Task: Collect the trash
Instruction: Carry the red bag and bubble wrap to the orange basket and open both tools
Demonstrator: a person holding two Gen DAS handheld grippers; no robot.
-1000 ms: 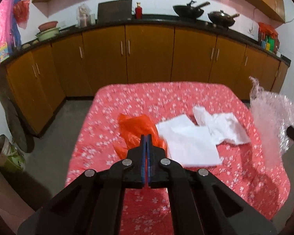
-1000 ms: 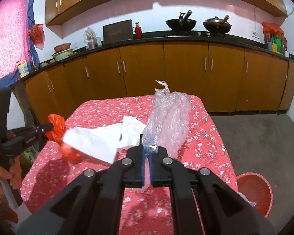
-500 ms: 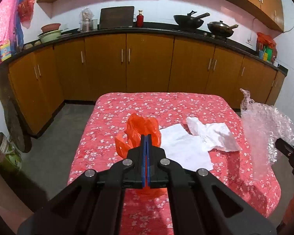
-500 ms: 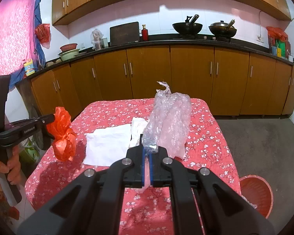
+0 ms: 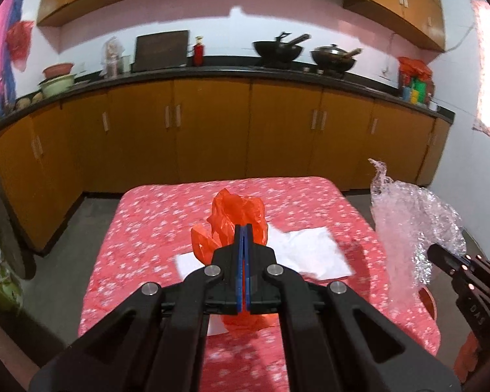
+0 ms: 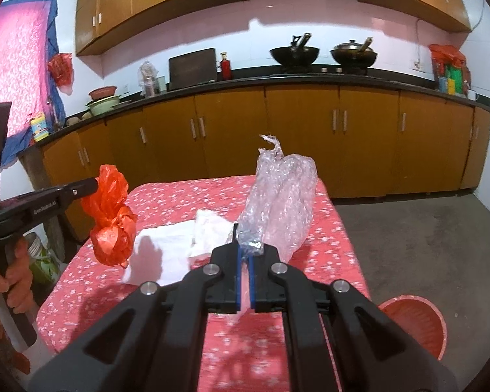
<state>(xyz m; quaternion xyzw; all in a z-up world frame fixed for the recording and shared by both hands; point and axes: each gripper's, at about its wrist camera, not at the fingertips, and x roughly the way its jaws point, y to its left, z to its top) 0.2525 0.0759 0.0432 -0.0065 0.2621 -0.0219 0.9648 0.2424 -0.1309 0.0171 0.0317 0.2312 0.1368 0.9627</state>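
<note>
Trash: crumpled orange plastic bag (image 5: pixel 236 220) and clear crinkled bubble-wrap sheet (image 6: pixel 279 196), both lifted clear of the red floral-cloth counter (image 6: pixel 330 228).
Left gripper (image 5: pixel 243 228): jaws together, clamped on the orange bag; bag dangling at 9 o'clock in the right wrist view.
Right gripper (image 6: pixel 245 246): jaws nearly together, pinching the lower edge of the bubble wrap; wrap standing up toward 12 o'clock.
Left on counter: flat white paper sheet (image 6: pixel 160 251) and crumpled white tissue (image 6: pixel 209 228), touching, near the counter's middle.
Bin: round red plastic basket (image 6: pixel 418 323) on the floor at 4 o'clock in the right wrist view, off the counter's right side.
Handling: both pieces light, soft, limp, likely slippery film; prone to slipping from a thin pinch, so best gripped on bunched folds, not a single edge.
Paper: thin and flat; probably best taken at a raised edge or corner.
</note>
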